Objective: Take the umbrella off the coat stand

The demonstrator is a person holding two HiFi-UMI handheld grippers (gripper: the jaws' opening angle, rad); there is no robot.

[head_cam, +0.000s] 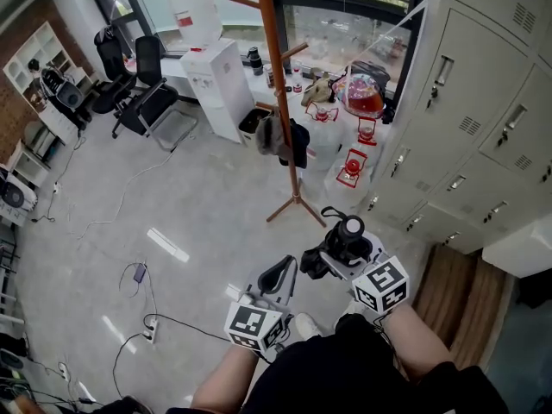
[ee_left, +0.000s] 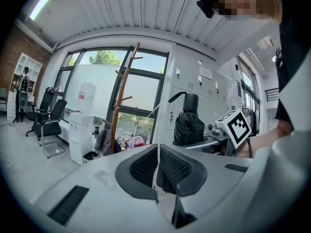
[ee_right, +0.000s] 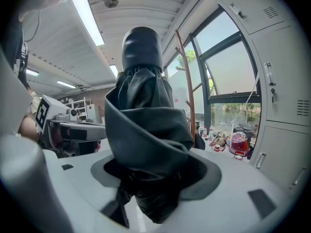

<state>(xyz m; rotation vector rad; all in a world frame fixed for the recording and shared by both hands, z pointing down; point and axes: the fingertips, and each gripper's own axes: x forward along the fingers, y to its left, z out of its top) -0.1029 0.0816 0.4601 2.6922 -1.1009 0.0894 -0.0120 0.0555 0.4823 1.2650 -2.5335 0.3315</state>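
Umbrella [ee_right: 146,125] sits folded between the right gripper's [ee_right: 156,181] jaws, clamped tight, well clear of the coat stand [head_cam: 280,84]. Left gripper's [ee_left: 158,168] jaws are together, empty. I'd grip firm so it doesn't slip.

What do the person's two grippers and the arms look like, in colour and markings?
Both the left gripper and right gripper have pale grey bodies, dark textured pads and a white cube with black square markers. The clothing is black.
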